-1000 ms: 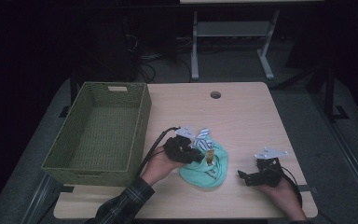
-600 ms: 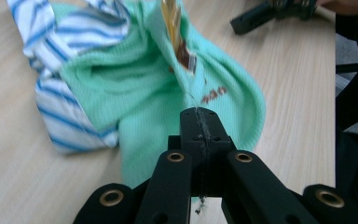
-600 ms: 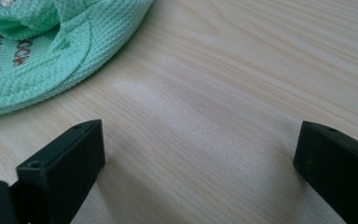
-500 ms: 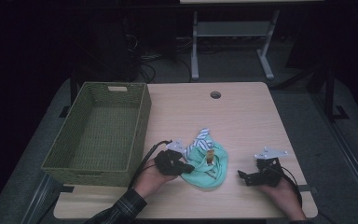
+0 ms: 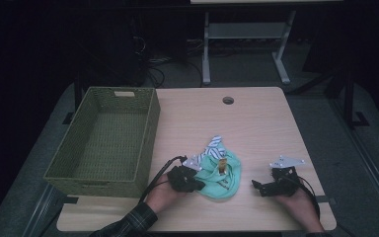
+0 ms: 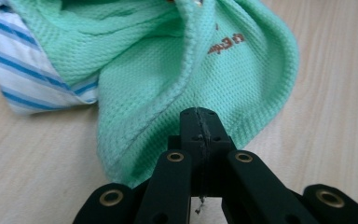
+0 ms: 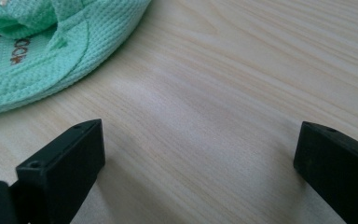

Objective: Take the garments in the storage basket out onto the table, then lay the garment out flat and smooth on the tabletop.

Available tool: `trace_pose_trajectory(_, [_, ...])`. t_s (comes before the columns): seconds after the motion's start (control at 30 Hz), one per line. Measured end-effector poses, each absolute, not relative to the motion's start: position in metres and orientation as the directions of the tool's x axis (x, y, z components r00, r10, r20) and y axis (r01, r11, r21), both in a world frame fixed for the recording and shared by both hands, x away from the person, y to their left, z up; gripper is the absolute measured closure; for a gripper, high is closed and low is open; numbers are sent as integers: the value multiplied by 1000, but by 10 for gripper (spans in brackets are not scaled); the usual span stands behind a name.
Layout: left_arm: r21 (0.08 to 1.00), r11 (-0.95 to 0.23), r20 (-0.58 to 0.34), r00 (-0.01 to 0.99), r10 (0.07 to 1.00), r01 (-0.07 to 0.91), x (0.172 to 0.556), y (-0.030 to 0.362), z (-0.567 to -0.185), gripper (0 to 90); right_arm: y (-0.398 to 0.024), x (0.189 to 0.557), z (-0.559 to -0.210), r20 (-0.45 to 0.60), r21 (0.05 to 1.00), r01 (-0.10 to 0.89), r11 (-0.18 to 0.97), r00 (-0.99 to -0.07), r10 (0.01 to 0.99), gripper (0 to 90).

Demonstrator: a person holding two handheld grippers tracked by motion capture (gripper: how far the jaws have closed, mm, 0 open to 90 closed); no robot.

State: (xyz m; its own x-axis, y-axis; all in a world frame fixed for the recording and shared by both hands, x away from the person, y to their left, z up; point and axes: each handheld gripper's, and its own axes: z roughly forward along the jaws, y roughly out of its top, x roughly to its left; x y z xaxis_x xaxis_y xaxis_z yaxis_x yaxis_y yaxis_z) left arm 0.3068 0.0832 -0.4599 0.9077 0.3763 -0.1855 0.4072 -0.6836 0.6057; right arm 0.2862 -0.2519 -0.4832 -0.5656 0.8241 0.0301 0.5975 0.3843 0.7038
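Note:
A mint-green waffle cloth [image 5: 223, 178] lies crumpled on the wooden table [image 5: 256, 123], with a blue-and-white striped cloth [image 5: 215, 144] tucked at its far edge. My left gripper [image 5: 201, 184] rests low at the green cloth's left edge. In the left gripper view its jaws [image 6: 200, 117] stand pressed together on a fold of the green cloth [image 6: 168, 70], with the striped cloth [image 6: 23, 70] to the left. To the right of the cloth my right gripper [image 5: 254, 185] rests on the table. Its jaws stand wide open over bare wood [image 7: 200, 149], the green cloth [image 7: 37, 42] a little ahead.
A green woven basket [image 5: 150, 133] stands on the table's left side, beside my left hand. A round cable hole [image 5: 228, 100] sits near the far edge. A metal stand [image 5: 242, 34] is on the floor beyond the table.
My left hand has drawn back toward the near edge and sunk lower, staying at the green cloth's left edge. The right hand has kept still.

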Motion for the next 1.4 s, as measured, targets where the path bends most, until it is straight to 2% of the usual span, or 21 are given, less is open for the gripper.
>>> trace_pose_trajectory(0.1, [606,-684,-184,908,376,406,307,83,-460,895,-251,289,-481,40,694,612,379,-558,829,18])
trace_pose_trajectory(0.13, [606,-684,-183,908,376,406,307,83,-460,895,-251,289,-478,42,700,606,378,-563,825,75])
trace_pose_trajectory(0.17, [606,-684,-183,908,376,406,307,83,-460,895,-251,289,-478,42,700,606,378,-563,825,75])
trace_pose_trajectory(0.2, [604,-686,-187,909,374,406,307,83,-460,894,-251,289,-471,55,721,583,374,-587,808,150])
trace_pose_trajectory(0.3, [604,-681,-201,906,372,414,309,84,-461,894,-251,291,-469,57,727,580,367,-584,810,153])
trace_pose_trajectory(0.43, [607,-677,-206,905,372,416,309,85,-461,894,-248,302,-461,79,728,583,360,-593,802,218])
trace_pose_trajectory(0.67, [606,-676,-218,904,366,420,311,85,-461,894,-240,314,-453,89,738,575,354,-603,793,278])
trace_pose_trajectory(0.7, [599,-681,-217,904,368,421,312,84,-461,894,-237,317,-451,100,740,570,356,-617,781,313])
trace_pose_trajectory(0.93, [593,-686,-212,904,372,422,311,83,-460,895,-223,328,-441,100,755,543,367,-649,754,392])
trace_pose_trajectory(1.17, [596,-680,-217,900,377,428,311,83,-460,894,-202,344,-431,100,764,511,393,-696,711,518])
trace_pose_trajectory(1.4, [593,-682,-215,901,377,427,312,84,-460,894,-186,358,-428,104,762,499,413,-724,682,557])
